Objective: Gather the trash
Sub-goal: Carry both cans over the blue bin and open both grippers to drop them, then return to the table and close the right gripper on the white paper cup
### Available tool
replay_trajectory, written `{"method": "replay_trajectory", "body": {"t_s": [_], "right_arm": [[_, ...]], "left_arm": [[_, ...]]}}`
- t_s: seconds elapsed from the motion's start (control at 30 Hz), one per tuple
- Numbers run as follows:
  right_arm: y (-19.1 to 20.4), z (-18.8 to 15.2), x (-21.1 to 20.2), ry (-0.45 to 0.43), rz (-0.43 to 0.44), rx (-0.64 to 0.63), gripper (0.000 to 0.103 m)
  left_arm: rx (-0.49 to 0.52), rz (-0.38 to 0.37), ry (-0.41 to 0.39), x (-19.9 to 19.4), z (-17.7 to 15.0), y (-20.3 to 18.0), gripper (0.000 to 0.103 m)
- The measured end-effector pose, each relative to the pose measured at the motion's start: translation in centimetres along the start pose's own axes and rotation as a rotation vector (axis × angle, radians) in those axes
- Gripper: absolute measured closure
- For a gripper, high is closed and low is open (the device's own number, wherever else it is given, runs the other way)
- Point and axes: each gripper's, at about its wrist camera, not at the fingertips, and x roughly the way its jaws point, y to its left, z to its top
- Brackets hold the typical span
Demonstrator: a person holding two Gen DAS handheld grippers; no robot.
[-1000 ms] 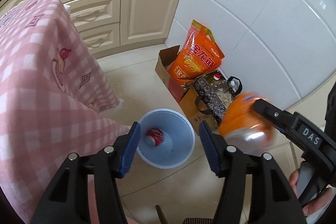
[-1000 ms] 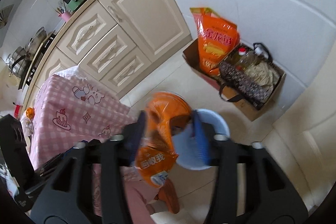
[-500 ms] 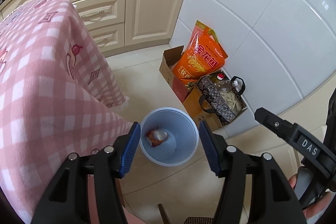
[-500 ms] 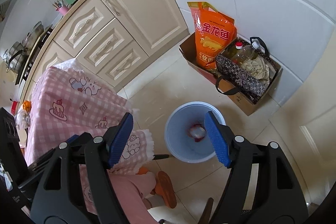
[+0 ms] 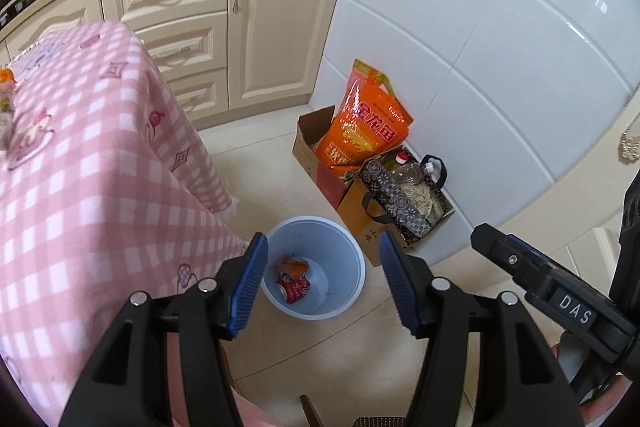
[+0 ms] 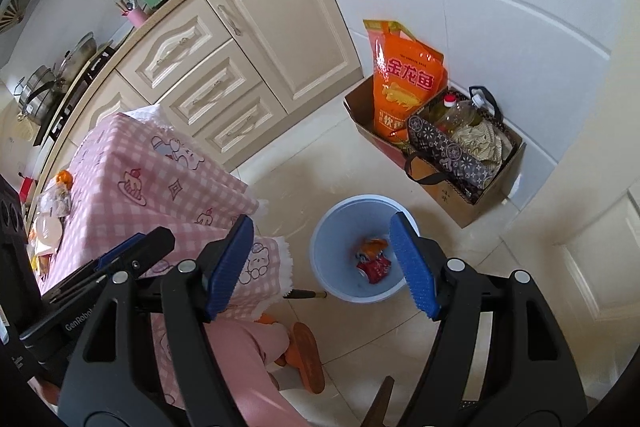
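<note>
A pale blue trash bin (image 5: 348,251) (image 6: 332,227) stands on the tiled floor beside the table. At its bottom lie a crushed red can (image 5: 294,289) (image 6: 374,267) and an orange snack wrapper (image 5: 294,265) (image 6: 372,247). High above the bin, my left gripper (image 5: 322,281) is open with nothing between its blue pads. My right gripper (image 6: 322,263) also hangs open and empty over the bin; one of its black arms shows in the left wrist view at the right edge. More trash (image 6: 52,203) lies on the pink checked tablecloth (image 5: 80,155) (image 6: 160,187) at the far left.
A cardboard box (image 5: 316,155) (image 6: 460,195) with an orange rice bag (image 5: 364,131), an oil bottle and a patterned tote sits against the white tiled wall. Cream cabinets (image 5: 276,27) line the back. A person's pink trouser leg and orange slipper (image 6: 308,355) are near the bin.
The orange wrapper left my right gripper and now lies in the bin on the can. Both grippers have risen and drawn back, so the bin looks smaller and more of the table shows.
</note>
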Motion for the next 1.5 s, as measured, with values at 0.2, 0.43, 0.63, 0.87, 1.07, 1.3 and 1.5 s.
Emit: {"method": "replay_trajectory", "body": {"t_s": [0.2, 0.43, 0.63, 0.87, 1.07, 1.3, 1.5], "right_arm": [[1.4, -0.9, -2.7, -0.052, 0.011, -0.029, 0.033], [3.9, -2.1, -5.7, -0.102, 0.044, -0.074, 0.032], [6.8, -3.3, -7.6, -0.133, 0.080, -0.129, 0.031], [11.1, -4.4, -8.7, -0.144, 0.144, -0.220, 0.027], [15.0, -4.9, -8.5, -0.135, 0.204, -0.293, 0.025], [19.9, -6.2, -7.7, -0.094, 0.296, -0.372, 0.025], [24.4, -7.0, -6.3, -0.045, 0.374, -0.431, 0.025]], "left_arm": [[0.007, -0.008, -0.062, -3.5, -1.0, -0.5, 0.046], [0.008, -0.007, -0.150, -8.1, -2.3, -0.4, 0.046], [-0.024, 0.009, -0.219, -12.0, -3.6, 1.2, 0.046], [-0.090, 0.057, -0.295, -16.1, -5.0, 4.2, 0.046], [-0.163, 0.112, -0.335, -18.9, -6.3, 7.6, 0.041], [-0.243, 0.193, -0.375, -21.5, -8.1, 12.2, 0.036], [-0.330, 0.258, -0.391, -23.2, -9.4, 16.9, 0.034]]}}
